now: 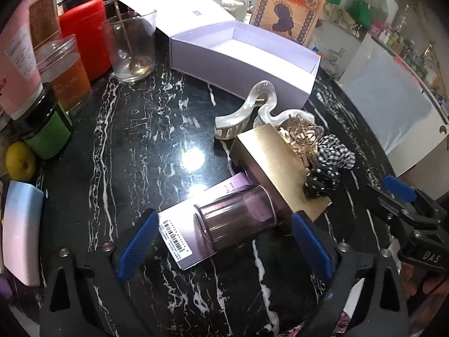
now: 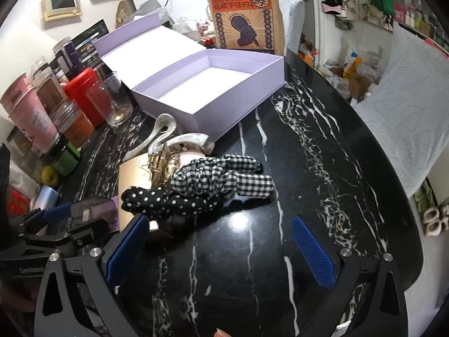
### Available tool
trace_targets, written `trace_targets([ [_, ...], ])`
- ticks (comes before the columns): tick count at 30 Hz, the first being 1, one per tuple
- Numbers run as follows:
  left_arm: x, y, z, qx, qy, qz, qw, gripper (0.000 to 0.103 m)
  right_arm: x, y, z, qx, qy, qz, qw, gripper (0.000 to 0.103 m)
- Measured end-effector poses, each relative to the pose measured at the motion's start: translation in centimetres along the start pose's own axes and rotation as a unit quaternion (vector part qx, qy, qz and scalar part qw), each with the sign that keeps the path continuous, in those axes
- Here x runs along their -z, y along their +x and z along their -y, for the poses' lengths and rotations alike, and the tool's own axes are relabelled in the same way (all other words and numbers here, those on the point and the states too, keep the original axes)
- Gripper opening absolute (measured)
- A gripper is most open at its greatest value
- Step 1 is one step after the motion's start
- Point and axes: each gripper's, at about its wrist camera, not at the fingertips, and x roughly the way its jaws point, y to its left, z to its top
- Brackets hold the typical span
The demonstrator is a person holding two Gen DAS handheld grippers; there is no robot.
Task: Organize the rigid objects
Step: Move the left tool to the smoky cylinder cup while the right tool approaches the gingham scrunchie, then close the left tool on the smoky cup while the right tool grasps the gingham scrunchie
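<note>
Black marble tabletop (image 1: 140, 146) with white veins, crowded along the left edge. At the back, an open lavender gift box (image 1: 244, 61), lid flipped behind, interior bare and white. In front of the box, a pearly white claw clip (image 1: 238, 118), touching a gold metal hair clip (image 1: 300, 137). Beside those, a black-and-white gingham scrunchie (image 2: 224, 177) and a black polka-dot scrunchie (image 2: 165, 202), the two fabric pieces overlapping. Under the pile, a flat gold box (image 1: 275, 163), tilted.

Left gripper (image 1: 224, 244) spread wide, blue pads on either side of a smoky purple cylindrical cap (image 1: 235, 219) lying on its side over a lavender carton with a barcode label (image 1: 176, 241); pads not touching the cap. Right gripper (image 2: 221, 250) likewise released, fingers apart above bare marble, just short of the polka-dot scrunchie, holding nothing.

Along the left: a clear glass with a gold spoon (image 1: 132, 47), a red canister (image 1: 87, 33), an orange-filled jar (image 1: 67, 70), a pink tube (image 1: 16, 64), a green-labelled jar (image 1: 45, 129), a yellow fruit (image 1: 19, 160). Behind the gift box, a brown paper bag with printed artwork (image 2: 244, 14).
</note>
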Motion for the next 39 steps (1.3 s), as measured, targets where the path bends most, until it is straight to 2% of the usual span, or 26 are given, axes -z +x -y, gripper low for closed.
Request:
trace_targets([
  [3,-0.1,0.7,-0.2,0.011,-0.008,-0.014,0.9998,0.075,-0.2,0.3,0.3,-0.003,0.001,0.0,1.0,0.103],
  [5,-0.1,0.7,-0.3,0.008,-0.009,-0.009,0.9999,0.066,-0.4,0.5,0.4,-0.008,0.002,0.001,1.0,0.103],
  [6,-0.2,0.7,-0.4,0.008,-0.009,-0.008,0.9999,0.058,-0.4,0.6,0.5,-0.01,0.002,0.001,1.0,0.103],
  [7,-0.3,0.7,-0.4,0.008,-0.009,-0.007,0.9999,0.056,-0.5,0.8,0.5,-0.014,0.003,0.0,1.0,0.103],
  [12,-0.4,0.7,-0.8,0.01,-0.013,-0.004,0.9999,0.056,-0.9,1.6,0.4,-0.031,0.002,-0.005,1.0,0.103],
  [22,-1.1,-0.2,-1.5,0.006,-0.024,0.021,0.9995,0.056,-2.1,2.7,0.6,-0.034,-0.014,0.004,0.999,0.103],
  [32,-2.0,0.0,-1.1,0.008,-0.022,0.024,0.9994,0.056,-2.7,5.7,1.7,-0.073,-0.01,-0.026,0.997,0.103],
  [39,-2.1,0.3,-0.7,0.007,-0.019,0.018,0.9996,0.056,-2.6,6.3,1.7,-0.065,-0.004,-0.017,0.998,0.103],
])
